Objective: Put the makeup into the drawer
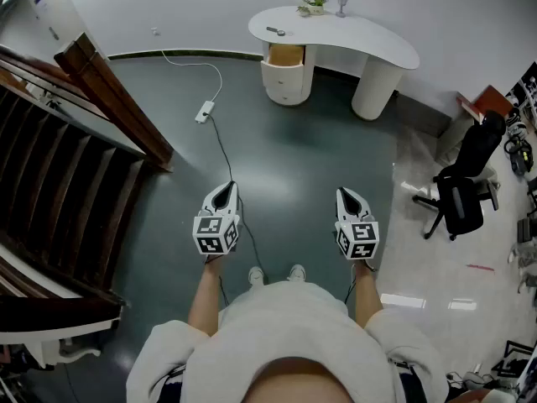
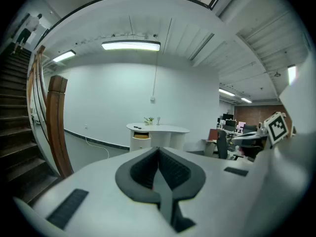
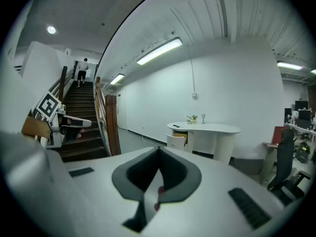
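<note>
1. White desk point(image 1: 369, 40) stands well ahead across the floor. A small dark item point(image 1: 276, 31), likely the makeup, lies on its top above the open drawer point(image 1: 286, 55).
2. Left gripper point(image 1: 226, 190) and right gripper point(image 1: 346, 195): jaws together, nothing held.
3. Both point deskward; the left seems marginally nearer the item.

Three views toward distant desk point(image 1: 361, 36)
</note>
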{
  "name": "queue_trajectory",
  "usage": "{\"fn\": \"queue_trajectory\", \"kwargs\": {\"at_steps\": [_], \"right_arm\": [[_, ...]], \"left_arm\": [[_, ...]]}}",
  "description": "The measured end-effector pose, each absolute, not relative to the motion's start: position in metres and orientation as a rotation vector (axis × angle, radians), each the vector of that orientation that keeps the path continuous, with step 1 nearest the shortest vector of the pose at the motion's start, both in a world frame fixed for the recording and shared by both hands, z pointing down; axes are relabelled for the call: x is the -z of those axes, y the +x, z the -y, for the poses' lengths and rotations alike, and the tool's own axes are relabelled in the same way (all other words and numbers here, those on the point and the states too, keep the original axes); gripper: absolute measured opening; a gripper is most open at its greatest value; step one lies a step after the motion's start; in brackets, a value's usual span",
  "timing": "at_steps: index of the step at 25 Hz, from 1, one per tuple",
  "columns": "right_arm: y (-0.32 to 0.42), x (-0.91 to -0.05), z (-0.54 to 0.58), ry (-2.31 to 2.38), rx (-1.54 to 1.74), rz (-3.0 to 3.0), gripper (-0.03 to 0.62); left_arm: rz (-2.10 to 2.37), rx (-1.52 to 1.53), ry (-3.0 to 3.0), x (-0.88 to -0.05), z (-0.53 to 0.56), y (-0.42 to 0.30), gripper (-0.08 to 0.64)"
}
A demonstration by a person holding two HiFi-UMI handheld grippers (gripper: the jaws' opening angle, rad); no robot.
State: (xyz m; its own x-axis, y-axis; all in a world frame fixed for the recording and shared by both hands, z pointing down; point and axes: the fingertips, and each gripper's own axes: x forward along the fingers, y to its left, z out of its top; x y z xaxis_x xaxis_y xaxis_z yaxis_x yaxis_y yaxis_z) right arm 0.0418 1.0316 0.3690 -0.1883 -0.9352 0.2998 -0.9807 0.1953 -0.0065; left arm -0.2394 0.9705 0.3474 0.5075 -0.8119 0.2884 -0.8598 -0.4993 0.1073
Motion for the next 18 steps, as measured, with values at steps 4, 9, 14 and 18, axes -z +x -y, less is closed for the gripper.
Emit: {"fn": "queue_trajectory", "kwargs": {"at_steps": [4,9,14,18], "right_arm": [[0.042,-0.370,-1.032,1.835,-0.300,2.245,-0.003],[0.045,-0.374,-1.032,1.826,-0.305,2.248,-0.003],[0.047,-0.370,-1.030,1.779,-0.306,2.335,0.040],[0.050,-0.369,-1.028,1.724,-0.294,2.424,0.295]], "left_arm": [[1.426,-0.298,2.505,-0.349,-0.970,-0.240,0.011],[1.434,-0.306,2.494,-0.352,-0.971,-0.238,0.011],[1.438,-0.302,2.486,-0.351,-0.972,-0.224,0.011],[1.443,-0.298,2.486,-0.351,-0.976,-0.206,0.011]]}}
